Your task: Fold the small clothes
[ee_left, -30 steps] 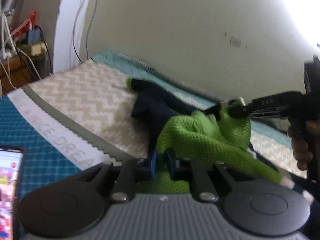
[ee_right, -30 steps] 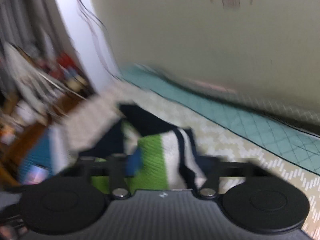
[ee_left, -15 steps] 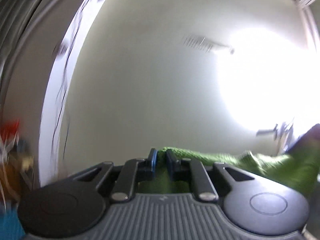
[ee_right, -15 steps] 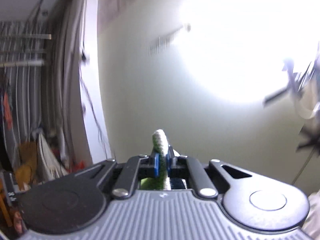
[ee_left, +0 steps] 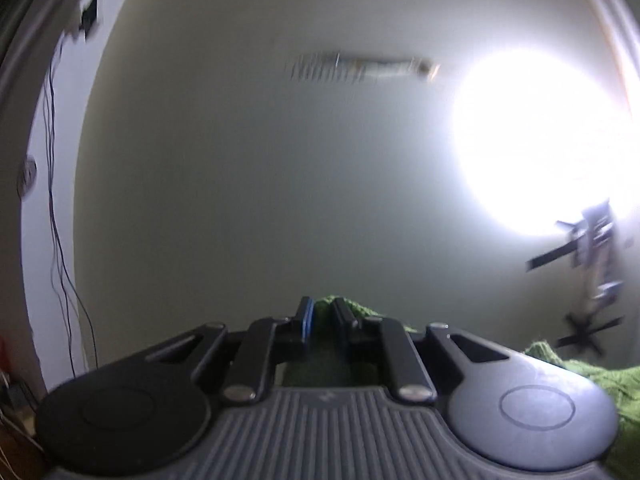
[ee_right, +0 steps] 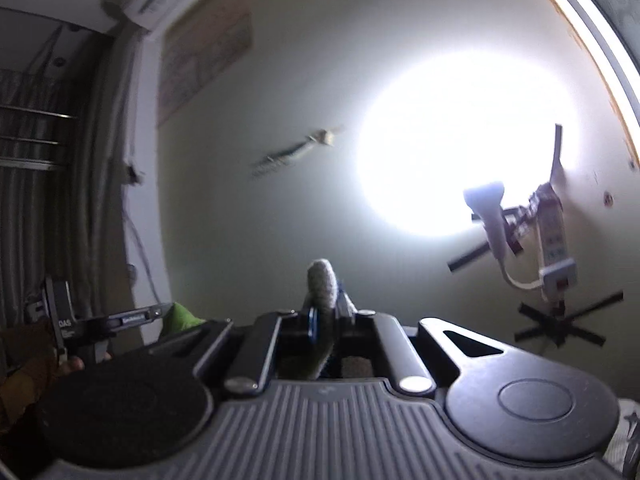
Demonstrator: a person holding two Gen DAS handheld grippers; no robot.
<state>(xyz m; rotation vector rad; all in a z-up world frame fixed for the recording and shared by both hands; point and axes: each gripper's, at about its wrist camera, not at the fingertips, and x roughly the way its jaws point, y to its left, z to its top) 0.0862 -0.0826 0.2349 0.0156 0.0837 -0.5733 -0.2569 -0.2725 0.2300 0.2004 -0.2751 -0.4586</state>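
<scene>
A small green knit sweater [ee_left: 592, 372] with navy and white parts hangs lifted between both grippers. My left gripper [ee_left: 323, 304] points level at the wall with a green fold between its fingers; its jaws are opening slightly, and the pads still hold the cloth. My right gripper [ee_right: 325, 312] is shut on a whitish ribbed edge [ee_right: 320, 280] that sticks up above its fingertips. In the right wrist view the left gripper [ee_right: 160, 312] shows at far left with green cloth [ee_right: 182, 314] at its tip and a hand [ee_right: 72, 364] on its handle. The sweater's body is hidden below.
A pale wall fills both views, with a strong glare spot [ee_left: 540, 140]. A power strip [ee_right: 554, 236] is taped to the wall at right. Cables [ee_left: 56, 200] hang at left. Curtains [ee_right: 48, 200] and an air conditioner [ee_right: 156, 4] stand at the upper left.
Both grippers rose from the bed with the sweater and tilted up. The bed, phone and spread garment dropped out of view; only the wall shows now.
</scene>
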